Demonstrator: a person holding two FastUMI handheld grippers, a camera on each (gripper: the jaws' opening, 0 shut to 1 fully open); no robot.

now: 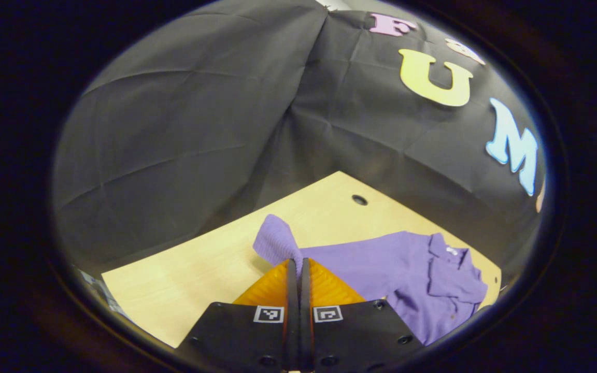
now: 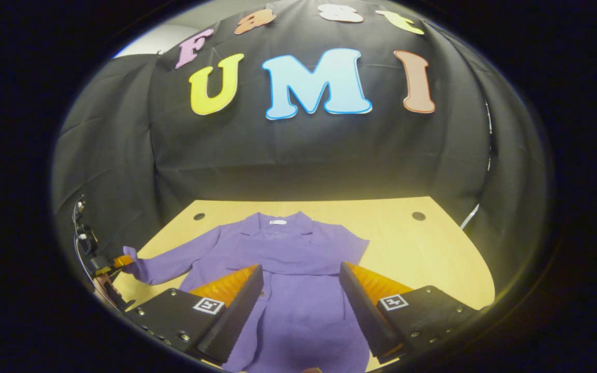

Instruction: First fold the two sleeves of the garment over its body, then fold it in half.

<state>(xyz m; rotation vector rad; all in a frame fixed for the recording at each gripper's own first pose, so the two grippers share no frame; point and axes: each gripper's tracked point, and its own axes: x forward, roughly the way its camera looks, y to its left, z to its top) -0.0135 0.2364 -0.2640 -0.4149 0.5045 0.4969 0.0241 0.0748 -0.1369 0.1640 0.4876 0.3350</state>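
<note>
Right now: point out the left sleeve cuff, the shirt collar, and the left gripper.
left sleeve cuff [image 1: 272,241], left gripper view, on the raised ribbed end.
shirt collar [image 2: 280,224], right gripper view, on the neckline.
left gripper [image 1: 299,267], left gripper view, between its fingertips.

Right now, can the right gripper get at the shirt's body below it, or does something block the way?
Probably yes. The right gripper hangs open above the purple shirt, whose body lies flat on the table with nothing between them. The left gripper is off at the sleeve cuff, away from that path.
</note>
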